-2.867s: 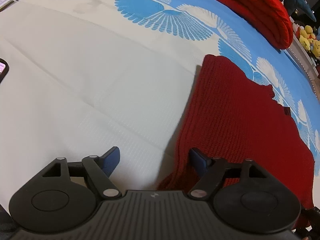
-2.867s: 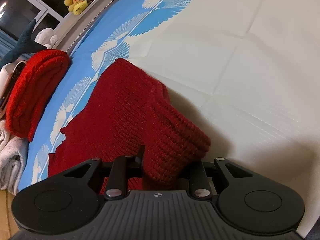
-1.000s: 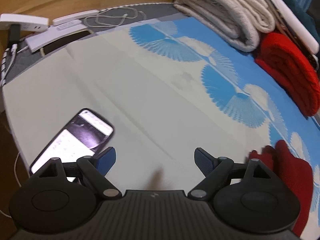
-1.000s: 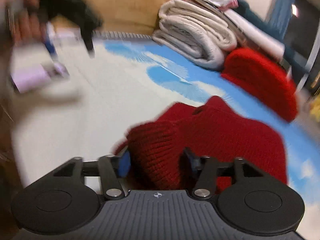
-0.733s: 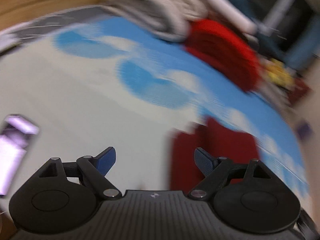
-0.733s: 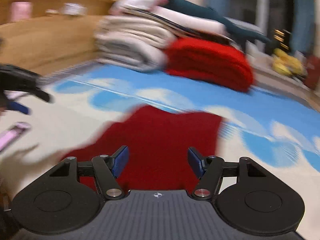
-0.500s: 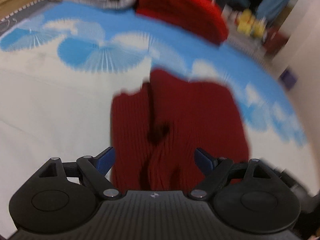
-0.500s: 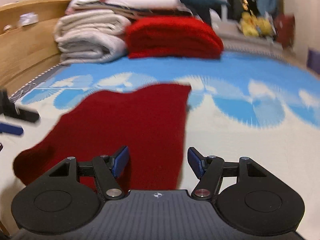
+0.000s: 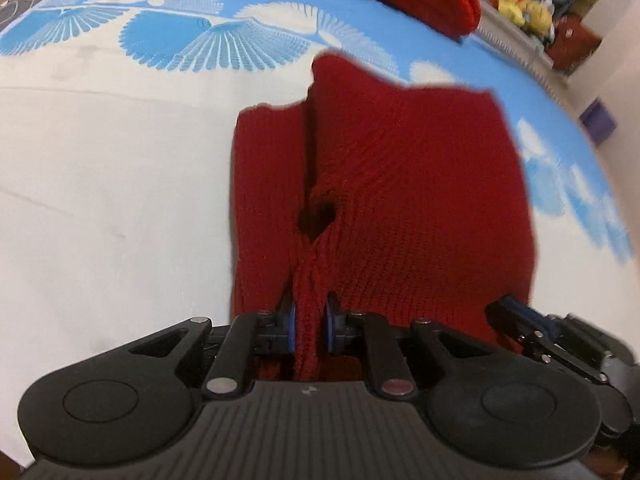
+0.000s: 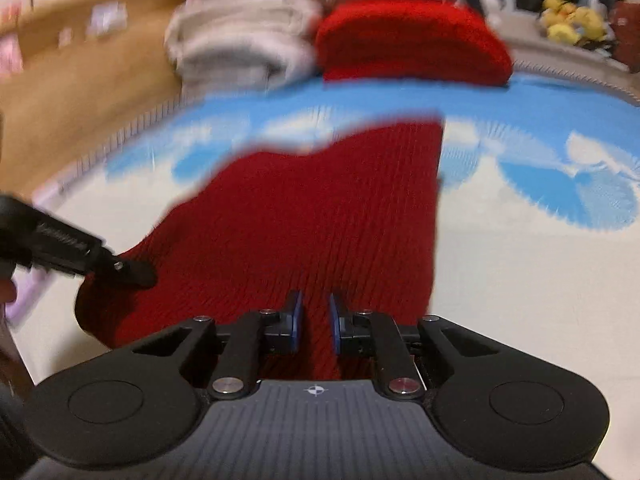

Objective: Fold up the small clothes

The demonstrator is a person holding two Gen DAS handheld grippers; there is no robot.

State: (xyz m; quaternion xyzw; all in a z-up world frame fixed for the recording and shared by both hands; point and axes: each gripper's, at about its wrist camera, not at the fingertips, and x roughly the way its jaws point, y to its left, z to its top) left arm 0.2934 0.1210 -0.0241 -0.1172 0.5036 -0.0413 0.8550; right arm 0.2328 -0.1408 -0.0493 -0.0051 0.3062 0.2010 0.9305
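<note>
A dark red knitted garment [image 9: 416, 184] lies on the white and blue patterned bedsheet [image 9: 100, 200]; its left part is folded over, leaving a seam and a dark gap in the middle. My left gripper [image 9: 308, 326] is shut on a bunched ridge of the garment at its near edge. In the right wrist view the same garment [image 10: 320, 216] spreads ahead. My right gripper [image 10: 315, 324] is shut on the near edge of the knit. The left gripper shows in the right wrist view [image 10: 132, 272] at the garment's left corner, and the right gripper shows in the left wrist view [image 9: 516, 316] at the right.
A folded bright red knit [image 10: 408, 40] and a stack of grey-white blankets [image 10: 240, 48] lie at the far end of the bed. Yellow plush toys [image 10: 572, 20] sit beyond. A wooden headboard [image 10: 80, 80] runs along the left.
Both grippers were open half a second ago and have closed on the near edge of the red garment. Both have moved in to its near side.
</note>
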